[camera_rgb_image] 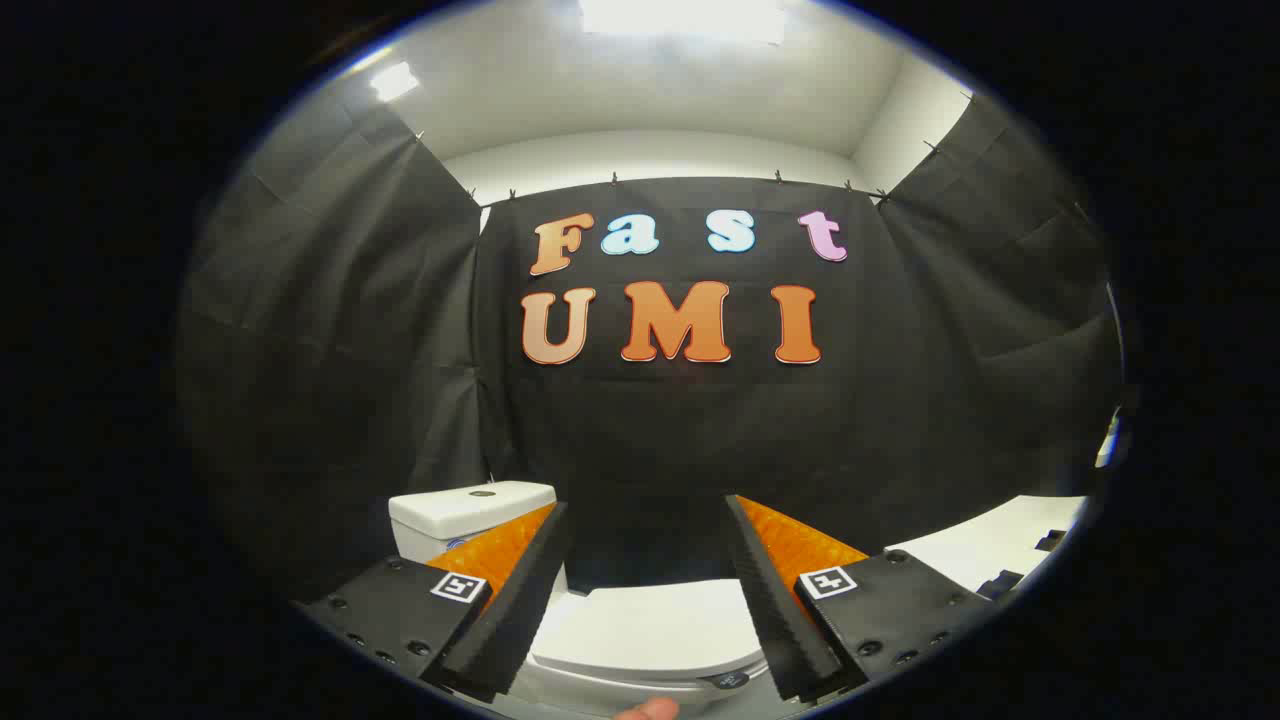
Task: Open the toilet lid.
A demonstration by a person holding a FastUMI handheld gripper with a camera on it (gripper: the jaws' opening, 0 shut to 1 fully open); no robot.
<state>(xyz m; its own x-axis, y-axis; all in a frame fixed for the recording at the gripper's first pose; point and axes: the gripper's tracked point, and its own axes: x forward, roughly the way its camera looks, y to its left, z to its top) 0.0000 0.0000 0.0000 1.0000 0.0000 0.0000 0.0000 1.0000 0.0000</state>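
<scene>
A white toilet stands low ahead of me. Its lid [645, 630] lies flat and closed, showing between and below my two fingers. The white tank [470, 510] with a round flush button on top rises behind my left finger, against the black cloth wall. My gripper [645, 520] is open, its fingers spread wide above the lid with nothing between them and no contact with the lid that I can see. A fingertip of a person's hand [645, 710] shows at the lid's near edge, below my fingers.
Black cloth walls close in the booth on the left, back and right. A white surface [1000, 545] with small dark items on it lies to the right of the toilet, beyond my right finger.
</scene>
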